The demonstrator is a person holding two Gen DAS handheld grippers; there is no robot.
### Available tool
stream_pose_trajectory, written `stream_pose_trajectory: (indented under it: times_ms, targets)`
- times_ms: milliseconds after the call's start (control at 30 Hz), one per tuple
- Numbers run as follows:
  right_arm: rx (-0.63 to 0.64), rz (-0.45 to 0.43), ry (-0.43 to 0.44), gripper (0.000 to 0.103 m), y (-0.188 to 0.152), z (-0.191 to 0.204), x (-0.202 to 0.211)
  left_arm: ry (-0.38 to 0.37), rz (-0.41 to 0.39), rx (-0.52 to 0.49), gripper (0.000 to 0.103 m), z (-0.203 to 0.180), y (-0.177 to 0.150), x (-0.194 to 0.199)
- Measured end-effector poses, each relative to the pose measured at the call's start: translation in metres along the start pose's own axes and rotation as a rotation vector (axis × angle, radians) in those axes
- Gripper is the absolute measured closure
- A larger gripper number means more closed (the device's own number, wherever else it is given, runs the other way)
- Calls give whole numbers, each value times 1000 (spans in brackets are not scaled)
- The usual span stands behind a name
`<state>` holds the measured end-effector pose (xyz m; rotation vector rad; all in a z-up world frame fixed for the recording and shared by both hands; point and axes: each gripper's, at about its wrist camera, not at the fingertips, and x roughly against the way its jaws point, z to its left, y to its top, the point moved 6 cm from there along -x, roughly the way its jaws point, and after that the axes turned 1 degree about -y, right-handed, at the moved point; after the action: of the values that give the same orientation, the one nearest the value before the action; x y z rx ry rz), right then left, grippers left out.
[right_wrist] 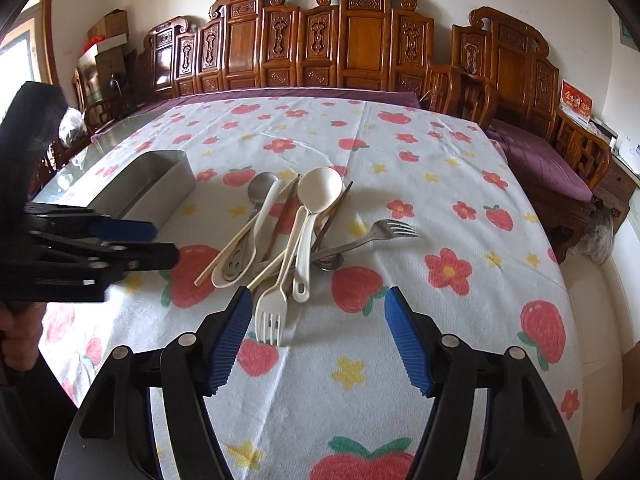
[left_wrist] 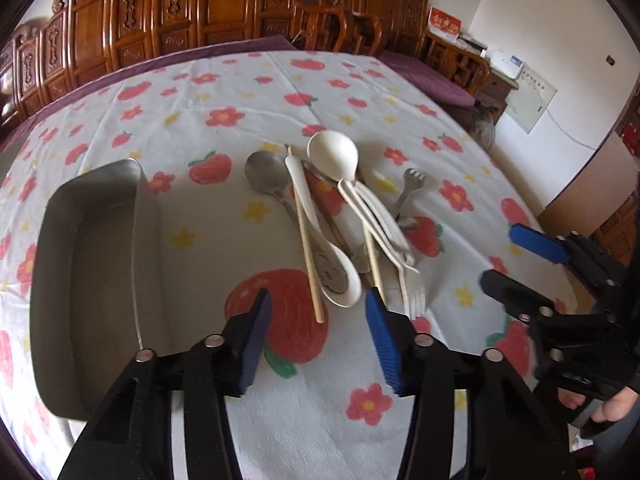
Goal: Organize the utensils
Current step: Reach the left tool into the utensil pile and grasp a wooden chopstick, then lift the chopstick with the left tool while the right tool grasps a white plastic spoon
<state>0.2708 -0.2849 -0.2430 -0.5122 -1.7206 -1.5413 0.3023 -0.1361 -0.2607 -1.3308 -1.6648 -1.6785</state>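
utensil pile (right_wrist: 288, 236), metal tray (left_wrist: 92, 264), jaws apart

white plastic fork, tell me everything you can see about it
The white plastic fork is cream-white, looks like plastic, with four tines and a slim handle. It lies flat on the flowered tablecloth at the near end of the pile, tines toward the right wrist camera, handle running back under the other utensils beside a pale chopstick. Its tines sit by the right gripper's left finger; nothing grips it.
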Motion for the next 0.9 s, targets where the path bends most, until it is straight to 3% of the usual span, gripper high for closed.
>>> stream_pose_trajectory:
  times_ms: [167, 333, 400, 567, 667, 733, 900]
  targets:
    - [-1, 9, -4, 33, -3, -2, -4, 26, 44, 6, 75, 6, 4, -29]
    - [-16, 4, -4, 33, -1, -4, -3, 15, 47, 11, 77, 7, 13, -43]
    - [-15, 0, -2, 33, -1, -3, -2, 12, 55, 20, 85, 8, 16, -49]
    - [-5, 0, 4, 33, 0, 1, -2, -21, 85, 62, 90, 16, 17, -60]
    - [-2, 2, 4, 33, 0, 3, -3, -61, 96, 85, 90, 18, 15, -62]
    - [-5, 3, 6, 33, 1, 4, -4, -78, 98, 95, 98, 18, 14, -62]
    - [-8, 17, 7, 33, 3, 5, -12, -70, 73, 90, 99, 19, 14, -49]
